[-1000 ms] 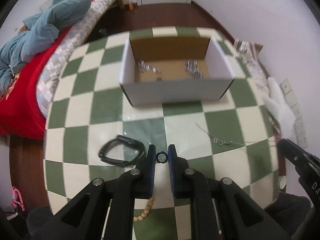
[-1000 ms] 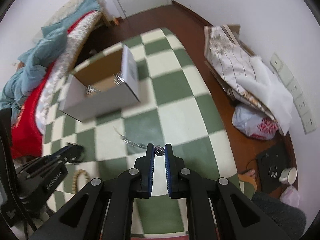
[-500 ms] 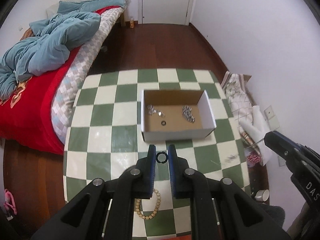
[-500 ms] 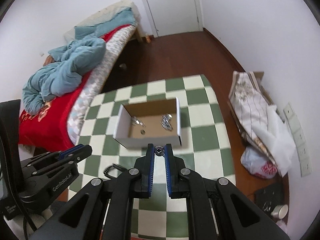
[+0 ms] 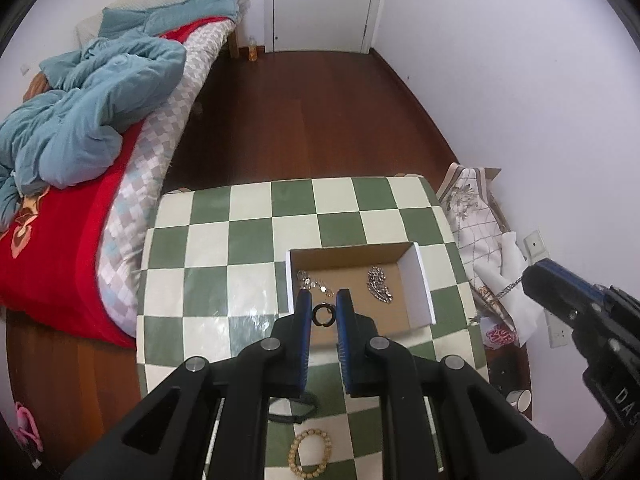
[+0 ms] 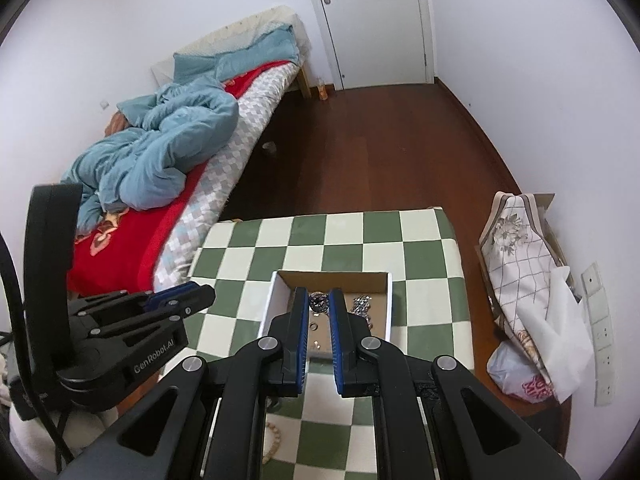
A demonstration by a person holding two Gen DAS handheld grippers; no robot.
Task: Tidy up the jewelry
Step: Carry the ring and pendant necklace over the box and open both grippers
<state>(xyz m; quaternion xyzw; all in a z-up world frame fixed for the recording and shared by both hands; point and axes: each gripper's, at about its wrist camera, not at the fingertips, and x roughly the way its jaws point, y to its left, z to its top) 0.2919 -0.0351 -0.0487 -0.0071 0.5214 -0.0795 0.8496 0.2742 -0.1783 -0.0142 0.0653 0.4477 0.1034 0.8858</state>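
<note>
My left gripper (image 5: pixel 323 296) is shut on a small black ring (image 5: pixel 323 315), high above the open white cardboard box (image 5: pixel 424 280). Silver jewelry (image 5: pixel 378 284) lies on the box's brown floor. My right gripper (image 6: pixel 318 292) is shut on a sparkling silver piece (image 6: pixel 319 302), also above the box (image 6: pixel 269 304). In the left wrist view a thin silver chain (image 5: pixel 508 289) dangles from the right gripper (image 5: pixel 534 280). A wooden bead bracelet (image 5: pixel 310 452) and a black bangle (image 5: pixel 292 410), partly hidden by my fingers, lie on the checkered table (image 5: pixel 248 248).
A bed with a red cover and blue quilt (image 5: pixel 80 120) stands left of the table. Bags and cloth (image 6: pixel 528 280) lean against the right wall. Dark wooden floor (image 5: pixel 300 120) runs back to a white door (image 6: pixel 372 20). The left gripper (image 6: pixel 200 296) hangs beside the box.
Both grippers have risen well above the table, each keeping its piece. The chain came off the tabletop. The box, once ahead of the fingertips, now lies below them.
</note>
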